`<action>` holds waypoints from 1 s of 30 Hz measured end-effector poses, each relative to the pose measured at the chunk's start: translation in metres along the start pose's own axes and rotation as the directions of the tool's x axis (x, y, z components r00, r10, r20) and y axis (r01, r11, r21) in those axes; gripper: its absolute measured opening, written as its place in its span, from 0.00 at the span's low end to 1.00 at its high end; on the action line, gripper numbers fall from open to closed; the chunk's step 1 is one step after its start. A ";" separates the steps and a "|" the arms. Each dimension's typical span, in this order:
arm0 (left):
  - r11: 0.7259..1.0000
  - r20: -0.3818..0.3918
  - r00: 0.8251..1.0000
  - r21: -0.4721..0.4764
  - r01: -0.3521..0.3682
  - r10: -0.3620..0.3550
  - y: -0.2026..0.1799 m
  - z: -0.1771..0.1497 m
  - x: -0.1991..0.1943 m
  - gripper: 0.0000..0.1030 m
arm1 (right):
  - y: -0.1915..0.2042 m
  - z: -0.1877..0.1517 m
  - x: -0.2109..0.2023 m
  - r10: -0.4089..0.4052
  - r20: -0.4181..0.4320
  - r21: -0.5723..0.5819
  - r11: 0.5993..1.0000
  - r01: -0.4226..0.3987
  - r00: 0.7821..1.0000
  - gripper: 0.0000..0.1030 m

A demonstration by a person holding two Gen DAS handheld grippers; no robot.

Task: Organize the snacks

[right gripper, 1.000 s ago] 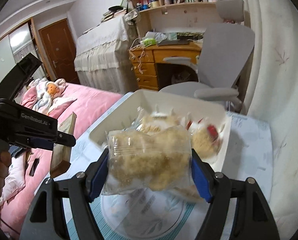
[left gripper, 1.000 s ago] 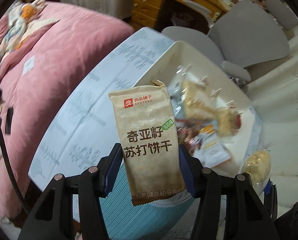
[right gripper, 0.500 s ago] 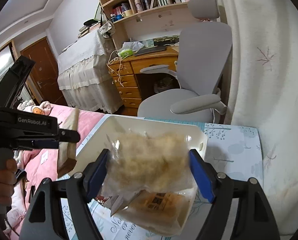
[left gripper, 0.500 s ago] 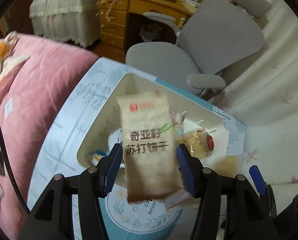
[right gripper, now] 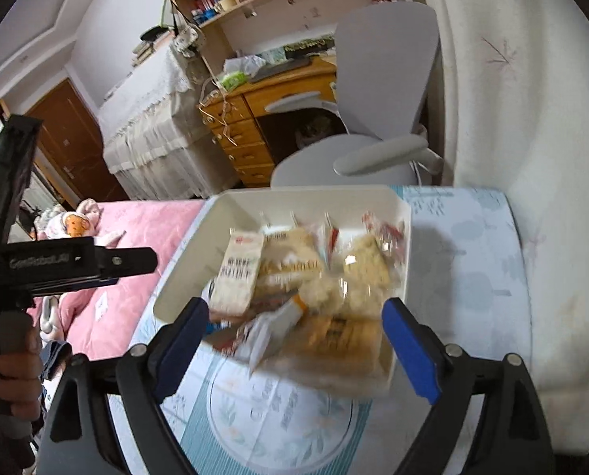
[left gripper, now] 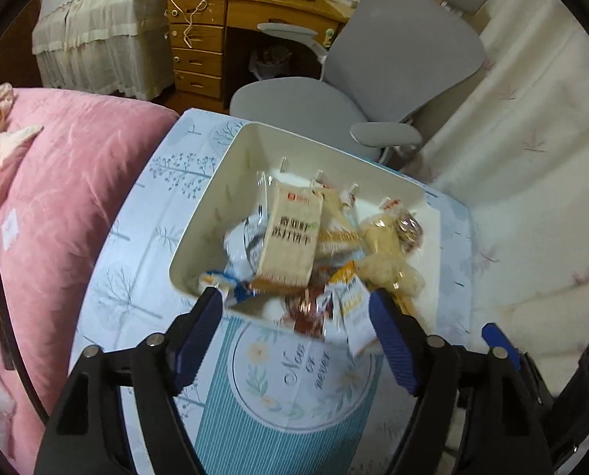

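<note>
Snacks now lie in the white bin [left gripper: 231, 182]

The left gripper [left gripper: 294, 316] and right gripper [right gripper: 294, 324] are opening, empty; the cracker pack [left gripper: 290, 237] and clear bag [right gripper: 363, 273] have dropped in.

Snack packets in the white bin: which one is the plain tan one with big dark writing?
The tan cracker packet, lying on top at the left side of the white bin. The see-through bag beside it shows pale lumpy snacks instead.

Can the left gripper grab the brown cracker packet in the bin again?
Probably yes. The cracker packet lies on top of the pile in the bin, nothing covers it, and the left gripper hangs just above, jaws opening and empty.
</note>
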State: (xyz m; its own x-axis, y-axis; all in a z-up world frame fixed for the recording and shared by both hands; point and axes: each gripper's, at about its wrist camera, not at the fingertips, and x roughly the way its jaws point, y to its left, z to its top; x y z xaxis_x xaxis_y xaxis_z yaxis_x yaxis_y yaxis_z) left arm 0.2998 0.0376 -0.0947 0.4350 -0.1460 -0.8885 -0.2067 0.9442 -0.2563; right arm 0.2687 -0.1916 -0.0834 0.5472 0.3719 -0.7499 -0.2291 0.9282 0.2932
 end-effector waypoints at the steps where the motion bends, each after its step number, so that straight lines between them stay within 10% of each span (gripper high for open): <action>1: 1.000 -0.002 1.000 0.007 0.008 -0.008 0.006 -0.007 -0.004 0.76 | 0.004 -0.004 -0.004 -0.005 -0.004 0.010 1.000 0.005 1.000 0.89; 16: 0.991 -0.029 0.997 0.108 0.078 -0.075 0.101 -0.110 -0.078 0.76 | 0.092 -0.136 -0.070 -0.137 -0.127 0.193 0.968 0.160 0.982 0.96; 30: 0.966 0.010 0.993 0.232 0.112 -0.117 0.074 -0.135 -0.149 0.78 | 0.127 -0.138 -0.152 -0.225 -0.129 0.085 0.968 0.237 0.966 1.00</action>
State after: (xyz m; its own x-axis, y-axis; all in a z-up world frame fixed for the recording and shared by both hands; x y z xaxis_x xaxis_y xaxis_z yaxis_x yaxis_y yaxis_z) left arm 0.1015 0.0899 -0.0322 0.4648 -0.2525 -0.8487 0.0518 0.9646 -0.2586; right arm 0.0452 -0.1314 -0.0145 0.4764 0.1484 -0.8666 -0.0236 0.9874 0.1562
